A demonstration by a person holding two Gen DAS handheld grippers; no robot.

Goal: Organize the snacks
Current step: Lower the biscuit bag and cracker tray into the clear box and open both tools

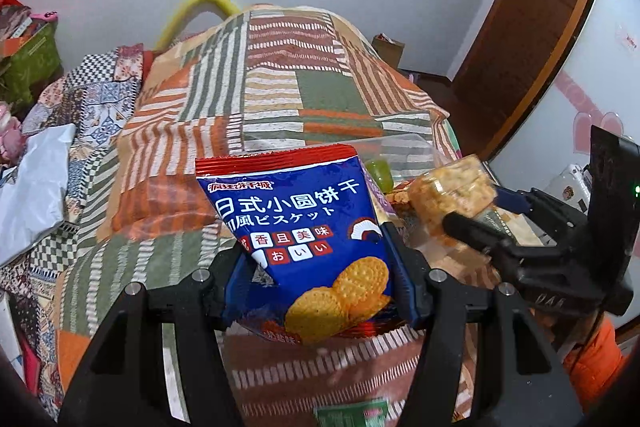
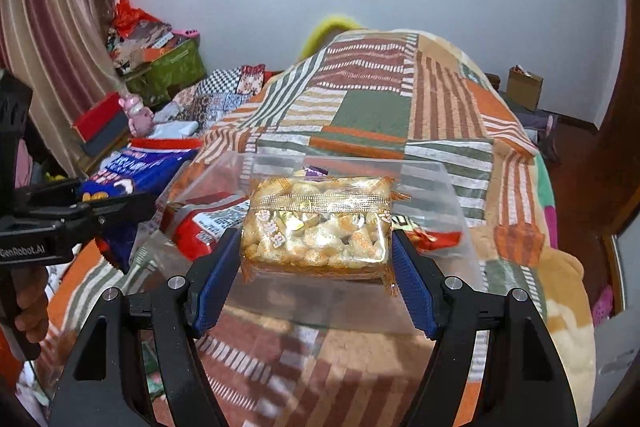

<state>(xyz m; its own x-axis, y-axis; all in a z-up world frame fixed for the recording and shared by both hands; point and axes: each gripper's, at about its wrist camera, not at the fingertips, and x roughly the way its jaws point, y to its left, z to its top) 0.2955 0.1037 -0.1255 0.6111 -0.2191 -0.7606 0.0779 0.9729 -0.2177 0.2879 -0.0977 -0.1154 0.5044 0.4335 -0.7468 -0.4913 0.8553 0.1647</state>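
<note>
My left gripper (image 1: 316,263) is shut on a blue biscuit bag (image 1: 304,227) with a red top edge and holds it upright above the patchwork bed. The bag also shows in the right wrist view (image 2: 132,175), held by the left gripper (image 2: 116,207). My right gripper (image 2: 318,255) is shut on a clear pack of golden puffed snacks (image 2: 320,227), held over a clear plastic bin (image 2: 444,195). The bin holds a red snack bag (image 2: 204,223) and other packets. In the left wrist view the snack pack (image 1: 452,191) and right gripper (image 1: 476,219) are at right.
A patchwork blanket (image 2: 380,99) covers the bed. A green box (image 2: 176,67), a red box (image 2: 100,119) and a pink toy (image 2: 138,111) sit at left. A white plastic bag (image 1: 32,195) lies on the bed. A wooden door (image 1: 532,27) stands at right.
</note>
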